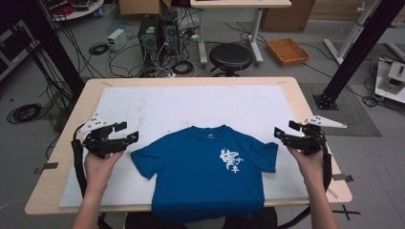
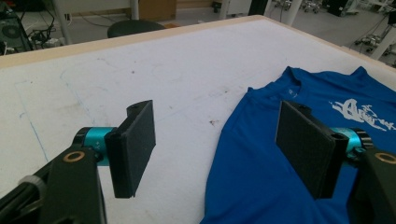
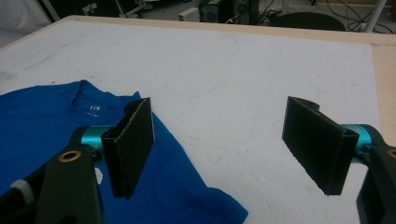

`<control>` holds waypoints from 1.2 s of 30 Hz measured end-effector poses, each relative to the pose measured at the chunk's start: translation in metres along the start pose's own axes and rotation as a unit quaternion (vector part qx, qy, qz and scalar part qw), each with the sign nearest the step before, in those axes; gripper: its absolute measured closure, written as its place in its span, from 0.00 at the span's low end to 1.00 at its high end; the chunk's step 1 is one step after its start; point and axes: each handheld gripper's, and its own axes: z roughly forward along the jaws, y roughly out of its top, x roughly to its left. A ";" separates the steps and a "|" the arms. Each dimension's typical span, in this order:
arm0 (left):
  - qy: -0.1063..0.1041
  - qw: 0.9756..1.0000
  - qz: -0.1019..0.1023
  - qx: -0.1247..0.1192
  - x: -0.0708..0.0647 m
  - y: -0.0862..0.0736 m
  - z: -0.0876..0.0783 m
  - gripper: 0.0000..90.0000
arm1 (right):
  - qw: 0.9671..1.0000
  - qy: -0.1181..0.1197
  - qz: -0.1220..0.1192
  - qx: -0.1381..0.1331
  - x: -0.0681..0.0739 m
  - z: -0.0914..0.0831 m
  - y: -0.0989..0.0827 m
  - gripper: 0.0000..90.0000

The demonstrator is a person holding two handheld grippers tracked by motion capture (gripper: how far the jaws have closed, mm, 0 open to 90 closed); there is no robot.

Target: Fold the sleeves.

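A blue T-shirt (image 1: 205, 167) with white print on its chest lies flat on the white mat (image 1: 191, 105), its hem hanging over the table's near edge. My left gripper (image 1: 126, 132) hovers just left of the shirt's left sleeve, jaws wide open and empty. In the left gripper view the T-shirt (image 2: 280, 154) spreads to the right, under the right jaw. My right gripper (image 1: 282, 132) floats beside the right sleeve, open too, with nothing between its pads. In the right gripper view the sleeve (image 3: 177, 186) lies under the left jaw.
The mat covers a wooden table (image 1: 305, 109). Behind the table on the floor stand a black stool (image 1: 230, 57), computer towers (image 1: 157, 31), loose cables and an orange tray (image 1: 288, 51). Black frame posts (image 1: 353, 52) rise at both sides.
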 end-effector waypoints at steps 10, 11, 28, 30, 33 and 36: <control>-0.011 0.999 -0.020 0.039 0.011 -0.012 0.006 0.33 | 1.000 0.003 0.003 0.000 -0.001 0.000 0.000 0.28; -0.010 0.999 -0.022 0.040 0.012 -0.013 0.006 0.33 | 1.000 0.003 0.003 0.001 -0.001 0.000 0.000 0.28; -0.009 0.997 -0.031 0.065 0.013 -0.013 0.009 0.37 | 1.000 0.003 0.004 0.001 -0.003 -0.001 -0.001 0.28; -0.011 0.996 -0.035 0.076 0.014 -0.014 0.010 0.41 | 1.000 0.001 0.004 0.001 -0.004 -0.002 -0.002 0.28; -0.010 0.994 -0.042 0.101 0.014 -0.018 0.012 0.49 | 1.000 -0.001 0.006 0.001 -0.004 -0.002 -0.002 0.28; -0.005 0.990 -0.054 0.132 0.013 -0.023 0.013 0.57 | 1.000 -0.001 0.006 0.002 -0.004 0.000 -0.001 0.28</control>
